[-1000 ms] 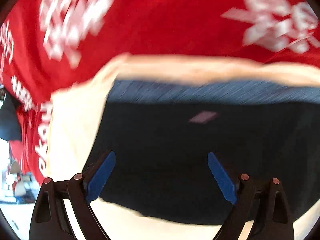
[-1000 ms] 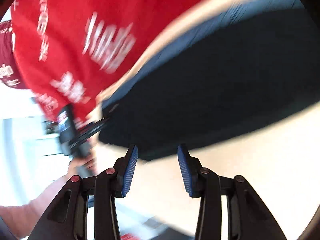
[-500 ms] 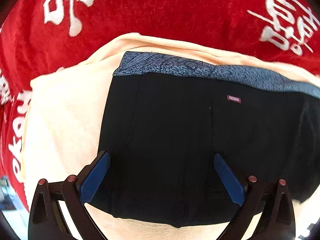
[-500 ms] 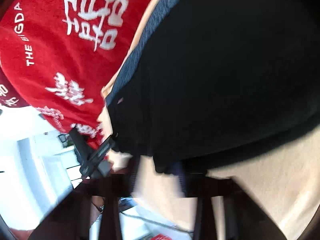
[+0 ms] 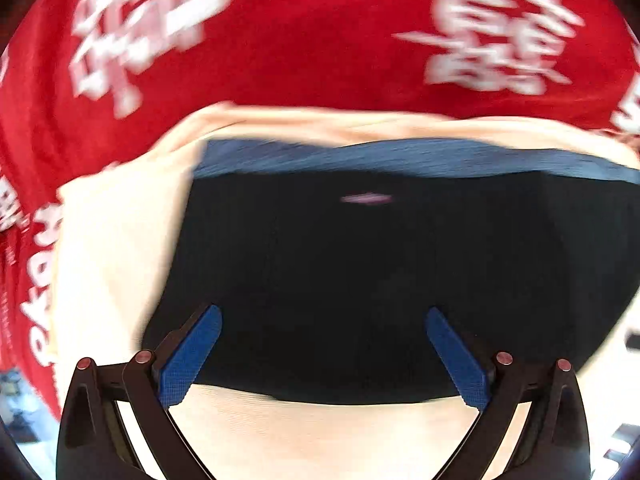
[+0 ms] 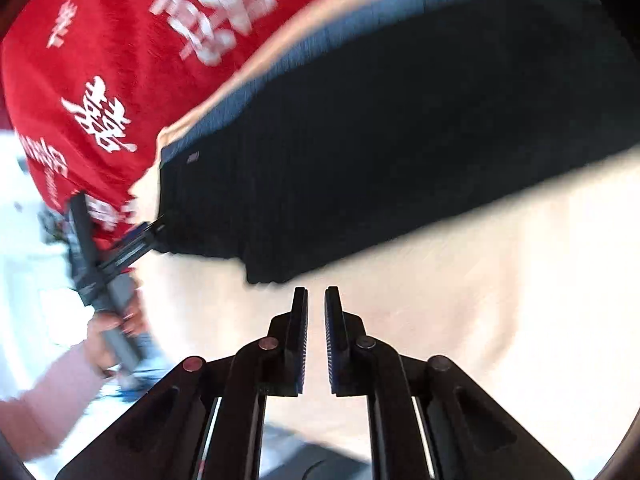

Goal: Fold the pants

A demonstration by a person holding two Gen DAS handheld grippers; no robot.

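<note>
A cream-coloured fabric sheet (image 5: 108, 264) covers the work surface, its weave faintly ribbed and brightly lit. Behind it spreads a red cloth printed with large white Chinese characters and Latin lettering (image 5: 320, 40), filling the upper part of both views and draping down past the cream sheet's left edge (image 6: 100, 92). Beyond that edge, at the left of the right wrist view, the room (image 6: 24, 240) shows only as a pale, washed-out blur in strong light, its furnishings too smeared to identify.
</note>
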